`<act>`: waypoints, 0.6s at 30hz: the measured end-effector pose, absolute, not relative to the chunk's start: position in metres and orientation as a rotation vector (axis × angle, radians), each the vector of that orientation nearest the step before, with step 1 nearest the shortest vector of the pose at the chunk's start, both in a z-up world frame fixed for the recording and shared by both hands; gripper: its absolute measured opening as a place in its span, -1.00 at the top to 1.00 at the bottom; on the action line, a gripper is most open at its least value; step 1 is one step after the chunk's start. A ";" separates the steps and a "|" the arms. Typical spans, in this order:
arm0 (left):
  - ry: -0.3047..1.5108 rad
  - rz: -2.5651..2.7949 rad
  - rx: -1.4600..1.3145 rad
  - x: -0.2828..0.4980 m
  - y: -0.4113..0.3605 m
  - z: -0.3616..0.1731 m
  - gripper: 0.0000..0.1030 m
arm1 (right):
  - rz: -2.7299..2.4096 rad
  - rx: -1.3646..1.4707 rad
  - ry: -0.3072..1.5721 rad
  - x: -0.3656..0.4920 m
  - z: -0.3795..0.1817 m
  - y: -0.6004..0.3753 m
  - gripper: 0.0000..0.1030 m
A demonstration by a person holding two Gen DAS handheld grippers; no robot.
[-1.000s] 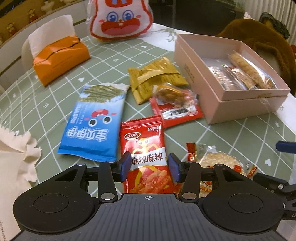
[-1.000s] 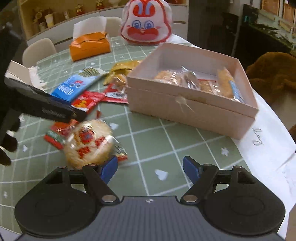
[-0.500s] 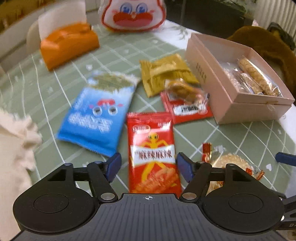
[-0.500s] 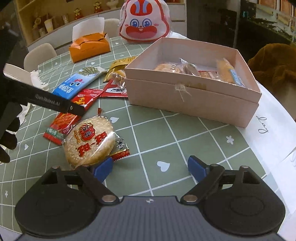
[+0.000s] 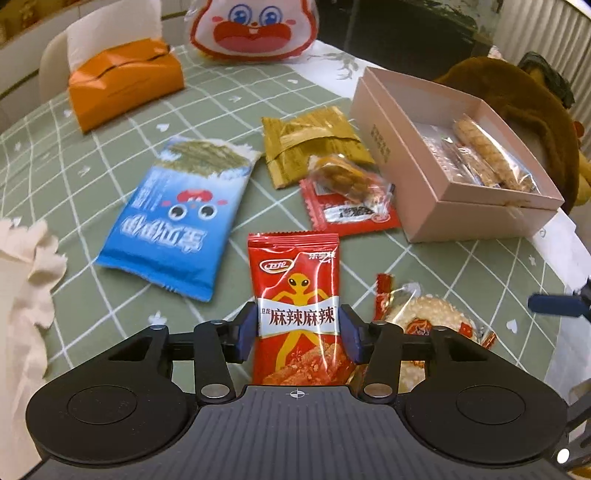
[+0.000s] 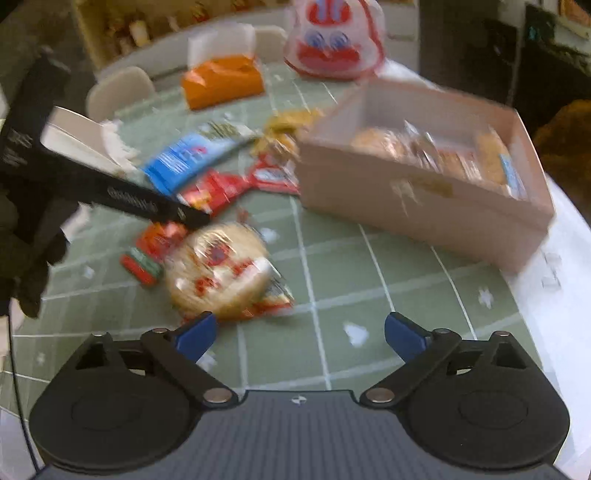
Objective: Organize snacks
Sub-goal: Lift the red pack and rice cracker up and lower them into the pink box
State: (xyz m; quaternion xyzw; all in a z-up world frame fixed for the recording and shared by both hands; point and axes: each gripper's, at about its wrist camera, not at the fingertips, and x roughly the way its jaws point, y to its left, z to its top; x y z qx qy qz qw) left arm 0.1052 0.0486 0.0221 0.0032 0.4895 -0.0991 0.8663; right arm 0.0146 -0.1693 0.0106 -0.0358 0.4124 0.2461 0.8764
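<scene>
My left gripper (image 5: 297,332) is closing its jaws, and the blue pads press both long edges of the red spicy-strip packet (image 5: 295,280), whose far end rises off the green checked cloth. Just right of it lies a round rice cracker (image 5: 428,317) in clear wrap. In the right wrist view, which is blurred, that rice cracker (image 6: 218,269) sits just beyond the left fingertip of my right gripper (image 6: 299,334). Those jaws are opening, with only bare cloth between them. The pink box (image 5: 458,218) holds several wrapped snacks.
Loose on the cloth are a blue seaweed packet (image 5: 177,218), a gold packet (image 5: 314,140) and a small red packet (image 5: 354,218) with a clear-wrapped pastry on it. An orange tissue pack (image 5: 125,81) and a rabbit-face bag (image 5: 255,29) stand behind. White cloth hangs at left.
My left jaws spread wide off the red packet, then came back in onto its edges. The right jaws have widened, and the right view has swung a little and blurred.
</scene>
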 end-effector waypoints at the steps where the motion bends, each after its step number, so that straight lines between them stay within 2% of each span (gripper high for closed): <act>1: 1.029 -0.200 -0.001 0.105 0.050 0.023 -0.01 | 0.531 -0.103 0.841 0.015 0.014 -0.162 -0.91; 7: 1.050 -0.177 -0.026 0.102 0.054 0.025 0.00 | 0.643 -0.236 0.833 0.029 0.008 -0.108 -0.91; 8: 1.052 -0.175 -0.023 0.101 0.054 0.026 0.00 | 0.640 -0.244 0.857 0.032 0.002 -0.102 -0.88; 10: 1.051 -0.175 -0.022 0.098 0.054 0.029 0.00 | 0.630 -0.253 0.893 0.035 -0.003 -0.097 -0.61; 18: 1.015 -0.273 -0.001 0.084 0.015 0.052 0.01 | 0.463 -0.178 0.859 0.020 0.025 -0.164 -0.51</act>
